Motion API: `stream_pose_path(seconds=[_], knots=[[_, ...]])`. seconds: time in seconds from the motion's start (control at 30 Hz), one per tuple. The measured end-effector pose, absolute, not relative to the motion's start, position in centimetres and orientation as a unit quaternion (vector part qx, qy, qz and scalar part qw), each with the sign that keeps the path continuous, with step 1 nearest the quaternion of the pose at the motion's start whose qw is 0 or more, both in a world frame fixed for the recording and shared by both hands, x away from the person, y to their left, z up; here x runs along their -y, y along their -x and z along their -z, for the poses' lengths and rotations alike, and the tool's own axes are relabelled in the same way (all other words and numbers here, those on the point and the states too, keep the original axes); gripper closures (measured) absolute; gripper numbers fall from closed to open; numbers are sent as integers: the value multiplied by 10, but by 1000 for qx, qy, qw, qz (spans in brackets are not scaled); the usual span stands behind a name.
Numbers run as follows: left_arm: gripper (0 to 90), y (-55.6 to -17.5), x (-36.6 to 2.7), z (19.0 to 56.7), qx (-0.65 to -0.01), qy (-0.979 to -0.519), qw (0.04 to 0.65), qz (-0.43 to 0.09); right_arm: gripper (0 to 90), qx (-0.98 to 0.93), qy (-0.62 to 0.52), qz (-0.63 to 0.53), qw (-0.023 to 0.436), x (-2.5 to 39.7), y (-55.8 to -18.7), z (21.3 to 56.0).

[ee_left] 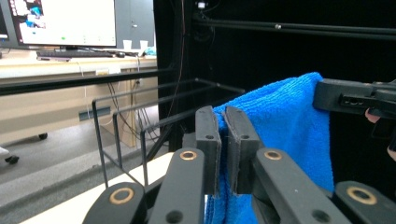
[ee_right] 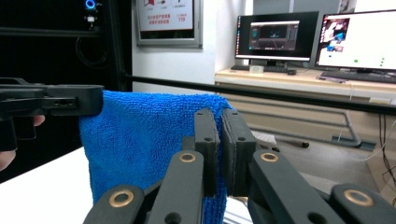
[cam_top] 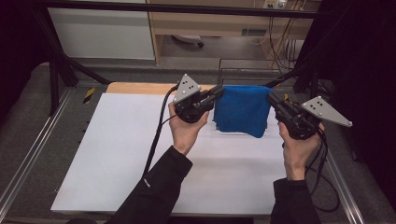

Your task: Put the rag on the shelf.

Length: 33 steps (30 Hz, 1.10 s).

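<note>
Blue terry-cloth towel (cam_top: 243,110) hung lifted above the white-covered table (cam_top: 121,154), its top corners pinched in the closed left gripper (cam_top: 215,93) and closed right gripper (cam_top: 272,100); lifting judged complete, with hanging on the black wire rack (ee_left: 140,116) apparently outstanding.

A blue terry towel (cam_top: 243,110) hangs stretched, lifted above the table.
</note>
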State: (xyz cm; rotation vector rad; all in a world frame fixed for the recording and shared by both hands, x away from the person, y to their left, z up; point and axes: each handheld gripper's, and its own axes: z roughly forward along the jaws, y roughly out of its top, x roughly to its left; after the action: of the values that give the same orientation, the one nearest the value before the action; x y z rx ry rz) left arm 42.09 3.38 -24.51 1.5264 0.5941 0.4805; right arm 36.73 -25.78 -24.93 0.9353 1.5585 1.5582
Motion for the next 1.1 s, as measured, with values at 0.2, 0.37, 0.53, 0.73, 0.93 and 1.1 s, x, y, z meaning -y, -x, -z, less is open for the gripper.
stream_pose_path(seconds=[0.2,0.37,0.53,0.73,0.93,1.1], knots=[[846,-425,-28,230,-256,-667,663,-223,863,-598,-363,-606,378,261,-373,240],[846,-432,-23,220,-254,-662,668,-227,863,-592,-363,-606,388,264,-379,231],[847,-437,-19,210,-251,-655,676,-228,863,-583,-362,-609,397,267,-384,220],[847,-443,-14,198,-246,-645,686,-230,863,-574,-357,-610,413,269,-388,204],[847,-449,-11,186,-245,-638,691,-235,863,-567,-352,-612,424,271,-392,192],[847,-455,-9,176,-244,-635,695,-234,863,-566,-349,-613,427,273,-399,183]])
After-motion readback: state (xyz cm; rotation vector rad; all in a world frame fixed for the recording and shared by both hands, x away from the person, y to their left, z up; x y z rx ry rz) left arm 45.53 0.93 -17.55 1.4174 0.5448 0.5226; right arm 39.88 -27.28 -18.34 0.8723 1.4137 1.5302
